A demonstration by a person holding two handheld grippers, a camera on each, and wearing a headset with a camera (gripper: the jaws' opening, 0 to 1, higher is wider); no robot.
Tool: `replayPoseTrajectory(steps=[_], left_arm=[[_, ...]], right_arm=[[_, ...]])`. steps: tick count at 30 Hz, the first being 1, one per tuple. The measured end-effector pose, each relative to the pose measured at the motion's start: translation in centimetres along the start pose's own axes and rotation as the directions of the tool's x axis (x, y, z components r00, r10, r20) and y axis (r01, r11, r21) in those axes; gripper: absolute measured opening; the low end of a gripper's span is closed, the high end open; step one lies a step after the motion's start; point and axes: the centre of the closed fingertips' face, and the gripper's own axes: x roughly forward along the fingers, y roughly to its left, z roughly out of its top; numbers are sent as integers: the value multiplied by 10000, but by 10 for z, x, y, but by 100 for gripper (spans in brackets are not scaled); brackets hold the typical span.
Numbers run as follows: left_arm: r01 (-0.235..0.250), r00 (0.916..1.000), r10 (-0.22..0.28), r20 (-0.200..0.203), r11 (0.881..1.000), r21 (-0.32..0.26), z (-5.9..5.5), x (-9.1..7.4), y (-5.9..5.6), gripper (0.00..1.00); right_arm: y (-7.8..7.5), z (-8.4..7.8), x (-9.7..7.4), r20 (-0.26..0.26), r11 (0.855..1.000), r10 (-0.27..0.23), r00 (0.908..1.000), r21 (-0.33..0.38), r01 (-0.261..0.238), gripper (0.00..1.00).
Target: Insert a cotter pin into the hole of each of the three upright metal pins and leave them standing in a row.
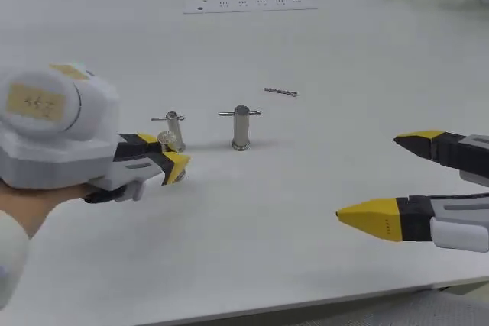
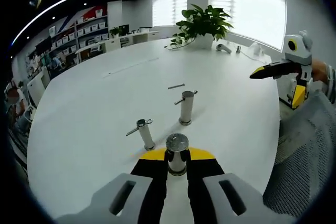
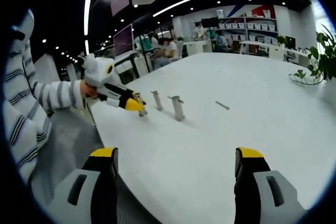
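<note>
A wide white table [image 1: 306, 43] in an open office carries the work, with a power strip [image 1: 250, 4] lying at its far side and a plant [image 2: 203, 23] beyond it near the windows. The left gripper [image 1: 171, 155] reaches in low over the table – in its own view its jaws are drawn together on the sides of an upright metal pin, the held pin [image 2: 177, 151], whose round top shows between the yellow tips. Whether the foot of this pin touches the table, I cannot tell.

Just beyond the held pin stands the near pin [image 2: 145, 134] with a cotter pin through its top. A little farther stands the far pin [image 2: 186, 107], also upright and also with a cotter pin across it. In the head view these two, near pin [image 1: 174, 124] and far pin [image 1: 241, 127], stand side by side and apart. One loose cotter pin [image 1: 280, 92] lies flat on the table behind the far pin, not touching it.

The right gripper [image 1: 368, 178] hangs well apart over the near right part of the table – its jaws are spread wide and hold nothing.
</note>
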Motion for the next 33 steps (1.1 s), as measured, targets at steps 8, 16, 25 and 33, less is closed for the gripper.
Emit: replayPoseTrajectory(steps=[8, 16, 25, 33], left_arm=[[-237, 9994, 238, -257, 9997, 21, -6, 9, -4, 11], [-438, 9990, 435, -119, 9987, -264, -8, 13, -4, 11], [-457, 9990, 457, 26, 9989, -85, -8, 18, -6, 11], [-402, 9991, 404, 133, 9991, -137, -9, 19, -4, 12]], right_arm=[[-1, -3, 1, -102, 10000, 42, 9999, 17, -42, 92], [-1, -3, 2, -41, 9998, 117, 9999, 130, -117, 92], [-4, -2, 0, -21, 9999, 26, 10000, 168, -26, 91], [-3, -6, 1, -106, 9997, 28, 9999, 249, -26, 91]])
